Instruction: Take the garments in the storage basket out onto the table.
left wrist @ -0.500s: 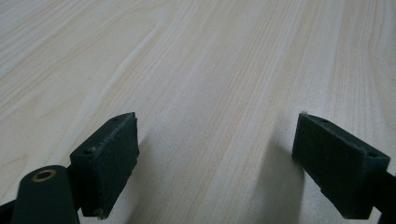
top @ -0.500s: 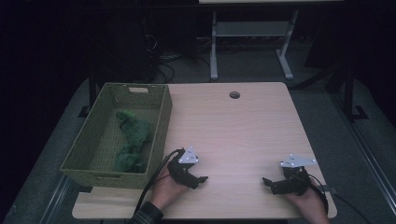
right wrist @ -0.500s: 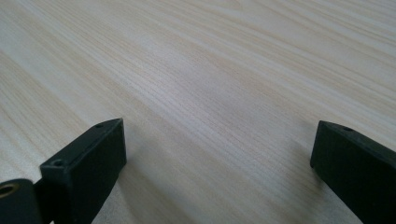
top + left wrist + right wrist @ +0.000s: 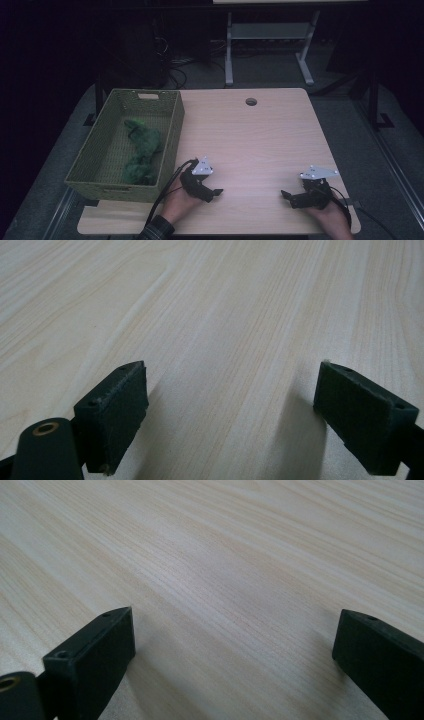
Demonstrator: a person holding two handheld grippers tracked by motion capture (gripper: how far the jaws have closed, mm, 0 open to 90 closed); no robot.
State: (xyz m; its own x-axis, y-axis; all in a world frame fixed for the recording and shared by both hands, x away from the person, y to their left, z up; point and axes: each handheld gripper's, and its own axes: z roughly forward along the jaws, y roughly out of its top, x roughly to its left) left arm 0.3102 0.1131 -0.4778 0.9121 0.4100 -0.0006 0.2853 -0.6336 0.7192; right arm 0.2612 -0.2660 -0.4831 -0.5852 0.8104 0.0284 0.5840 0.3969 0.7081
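Both grippers rest low on the light wooden table near its front edge. My left gripper sits just right of the basket's near corner, jaws pointing right. In the left gripper view its gripper stands open with only bare wood between the black pads. My right gripper lies at the front right, jaws pointing left. Seen in the right gripper view, that gripper is wide open, nothing between its jaws. A green woven basket at the table's left holds a crumpled green cloth.
A round cable hole lies near the table's far edge. Beyond the table a white metal stand and cables sit on the dark floor. A cable trails from each gripper toward the front edge.
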